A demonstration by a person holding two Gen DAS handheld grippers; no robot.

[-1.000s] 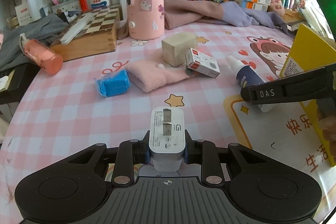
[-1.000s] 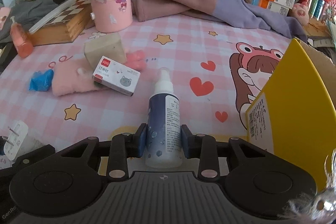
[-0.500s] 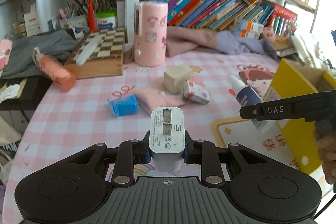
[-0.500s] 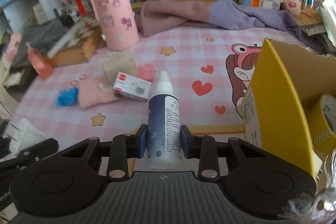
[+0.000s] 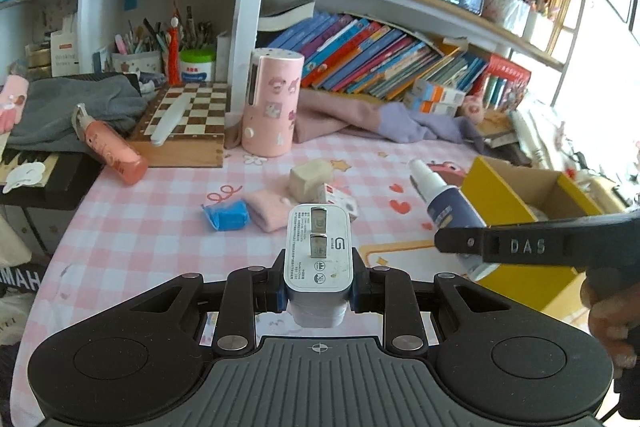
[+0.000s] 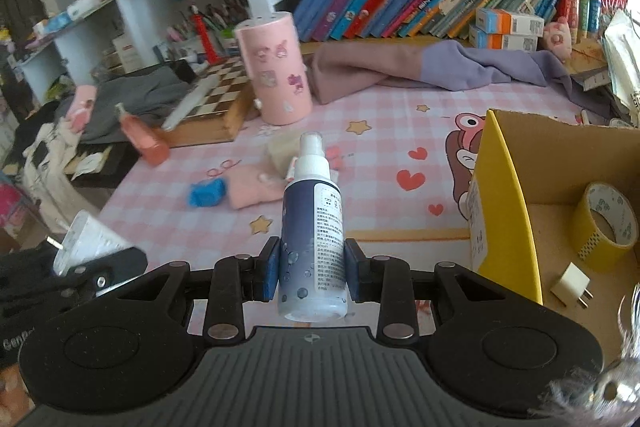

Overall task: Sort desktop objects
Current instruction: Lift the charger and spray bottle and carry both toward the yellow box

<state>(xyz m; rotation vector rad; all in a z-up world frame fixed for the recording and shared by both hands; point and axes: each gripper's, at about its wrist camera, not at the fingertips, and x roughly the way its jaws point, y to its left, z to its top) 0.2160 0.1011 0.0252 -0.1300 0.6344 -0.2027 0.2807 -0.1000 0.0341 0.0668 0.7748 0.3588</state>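
My left gripper (image 5: 319,287) is shut on a white charger plug (image 5: 319,247) and holds it high above the pink checked table. My right gripper (image 6: 312,273) is shut on a dark blue spray bottle (image 6: 312,227) with a white cap, also held in the air; the bottle shows in the left wrist view (image 5: 448,205). A yellow cardboard box (image 6: 508,211) stands to the right, holding a yellow tape roll (image 6: 610,223) and a small white plug (image 6: 570,285). The left gripper with the charger shows at the left edge of the right wrist view (image 6: 86,243).
On the table lie a blue wrapped packet (image 5: 226,215), a pink cloth (image 5: 266,207), a beige block (image 5: 310,177) and a small white box (image 5: 340,199). A pink cylinder (image 5: 272,107), a chessboard box (image 5: 184,123), an orange bottle (image 5: 110,145) and a purple garment (image 5: 380,119) stand behind.
Both grippers have risen well above the table with their objects. The right gripper has come closer to the yellow box, whose inside now shows.
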